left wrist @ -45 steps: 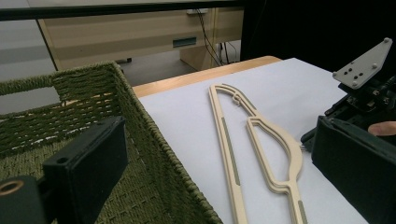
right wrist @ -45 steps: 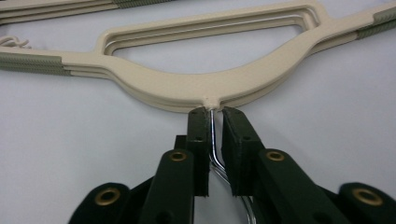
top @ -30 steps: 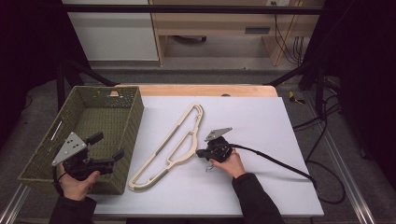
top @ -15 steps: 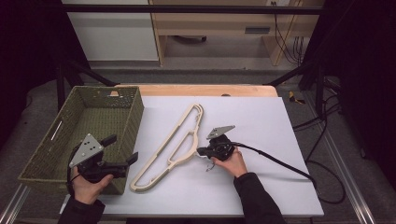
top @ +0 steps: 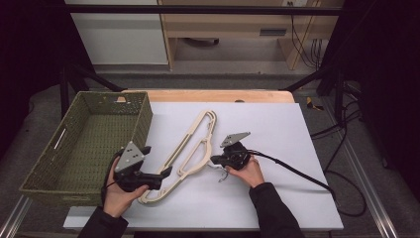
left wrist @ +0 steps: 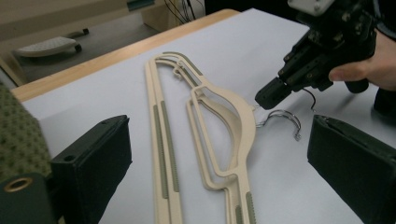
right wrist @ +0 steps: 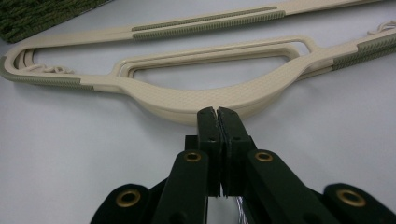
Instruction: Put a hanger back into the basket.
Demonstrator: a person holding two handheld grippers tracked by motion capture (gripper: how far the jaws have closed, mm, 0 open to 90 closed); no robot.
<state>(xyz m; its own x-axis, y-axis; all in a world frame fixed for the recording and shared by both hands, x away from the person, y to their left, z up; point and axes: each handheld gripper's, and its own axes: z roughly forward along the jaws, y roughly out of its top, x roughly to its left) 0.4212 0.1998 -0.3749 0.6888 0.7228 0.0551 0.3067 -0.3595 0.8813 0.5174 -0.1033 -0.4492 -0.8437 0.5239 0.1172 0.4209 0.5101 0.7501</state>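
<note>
Two claws work the hangers on the counter: right claw clenched on the wire hook, left claw spread wide astride the hangers' lower end. Risk: the thin hook may slip, and the hangers separate.

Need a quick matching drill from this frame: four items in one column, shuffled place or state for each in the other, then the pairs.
Items:
1. left tongs
2. right tongs
3. basket
4. hangers

Place or state:
A. green woven, at the table's left edge
B. jaws pressed together at the hangers' neck, by the wire hook
C. cream plastic, stacked flat on the white table
D. jaws spread wide, near the hangers' lower end

Pairs: 1-D, 2-B, 3-A, 4-C
</note>
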